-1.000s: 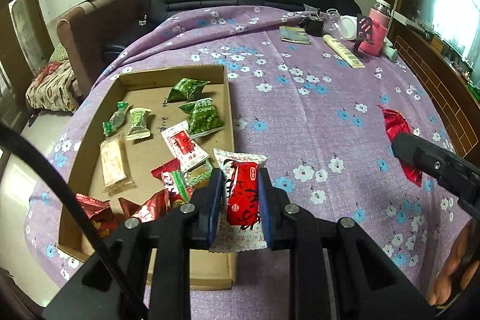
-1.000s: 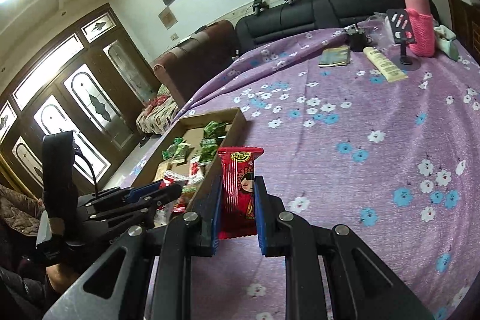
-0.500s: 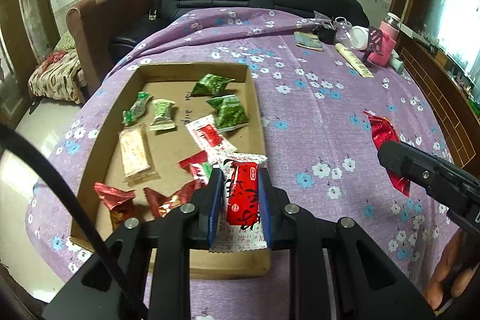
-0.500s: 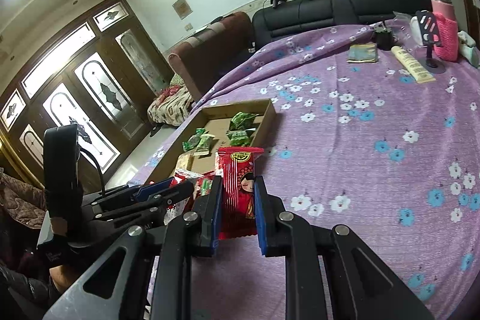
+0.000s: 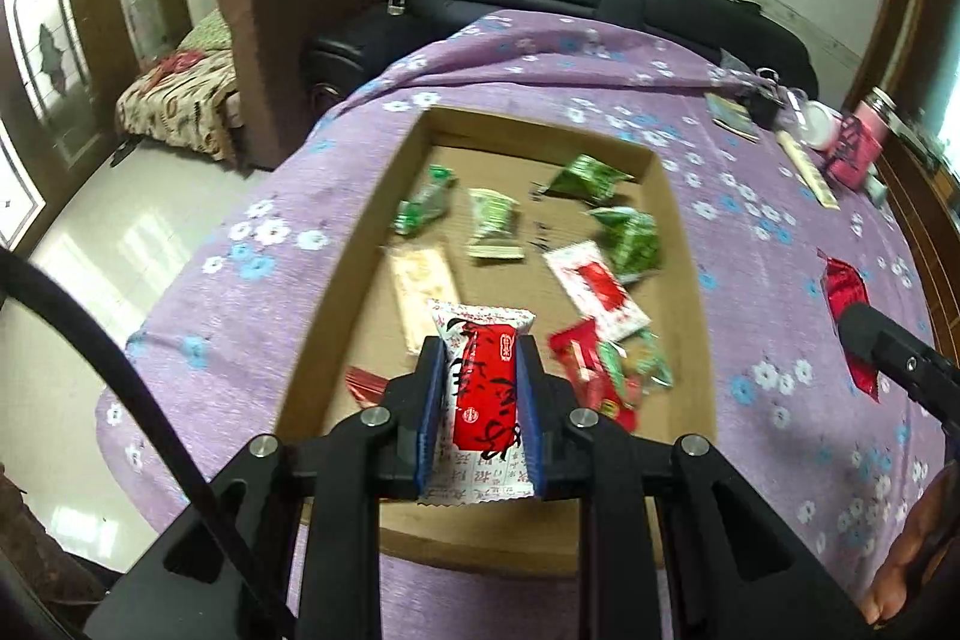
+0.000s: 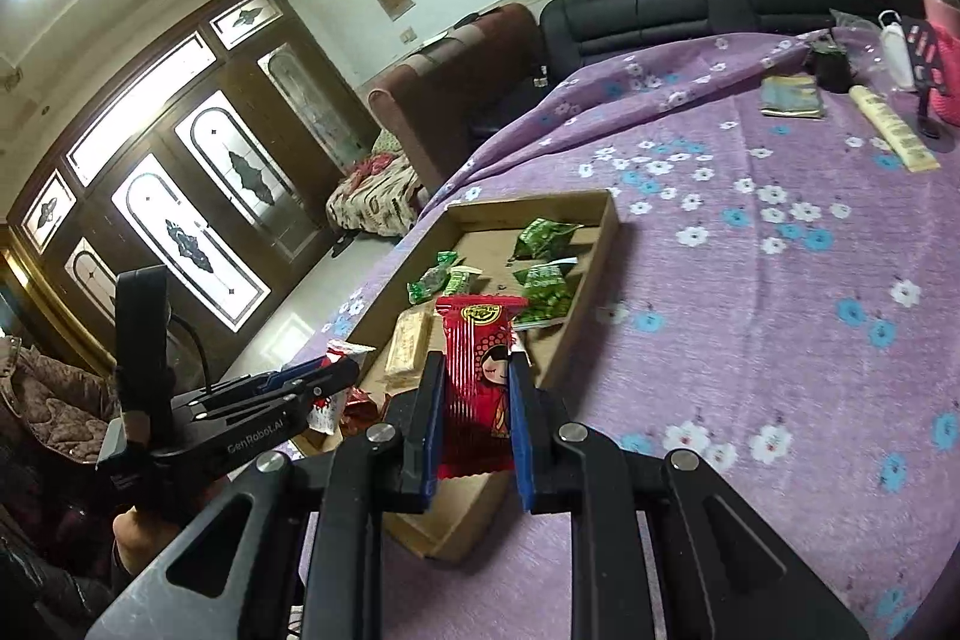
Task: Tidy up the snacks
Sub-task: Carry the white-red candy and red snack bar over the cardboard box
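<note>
Snacks stay clamped, white-and-red packet (image 5: 483,388) in left gripper (image 5: 480,370), red packet (image 6: 477,388) in right gripper (image 6: 477,400), now nearer the box (image 5: 690,292).

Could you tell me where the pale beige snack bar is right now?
The pale beige snack bar lies flat in the cardboard tray, left of centre in the left wrist view, just beyond the packet in the left gripper.
</note>
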`<action>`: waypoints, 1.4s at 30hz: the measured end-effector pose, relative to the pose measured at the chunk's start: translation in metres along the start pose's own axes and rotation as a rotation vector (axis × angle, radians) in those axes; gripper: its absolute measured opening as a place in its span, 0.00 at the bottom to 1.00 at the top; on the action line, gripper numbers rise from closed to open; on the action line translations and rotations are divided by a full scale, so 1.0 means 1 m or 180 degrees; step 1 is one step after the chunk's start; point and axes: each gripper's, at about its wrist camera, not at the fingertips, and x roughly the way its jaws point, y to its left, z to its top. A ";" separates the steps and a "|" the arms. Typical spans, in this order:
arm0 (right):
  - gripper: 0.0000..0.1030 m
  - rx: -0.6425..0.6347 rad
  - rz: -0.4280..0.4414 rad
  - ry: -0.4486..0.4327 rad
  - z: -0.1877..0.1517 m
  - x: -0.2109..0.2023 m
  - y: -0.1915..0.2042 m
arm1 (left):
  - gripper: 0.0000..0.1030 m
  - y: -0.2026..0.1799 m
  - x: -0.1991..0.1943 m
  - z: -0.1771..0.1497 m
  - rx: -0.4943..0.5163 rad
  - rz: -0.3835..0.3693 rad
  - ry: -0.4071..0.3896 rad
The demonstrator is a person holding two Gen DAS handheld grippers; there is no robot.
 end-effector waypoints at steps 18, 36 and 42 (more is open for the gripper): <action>0.17 -0.0121 0.0035 0.0145 0.009 0.033 0.019 | 0.25 -0.007 0.008 0.010 0.0106 0.0061 0.0003; 0.17 -0.0137 0.0009 0.0346 0.019 0.069 0.015 | 0.25 -0.009 0.032 0.019 0.0163 0.0149 0.0144; 0.17 -0.0102 0.0028 0.0421 0.023 0.082 0.011 | 0.25 -0.009 0.043 0.023 0.0159 0.0117 0.0239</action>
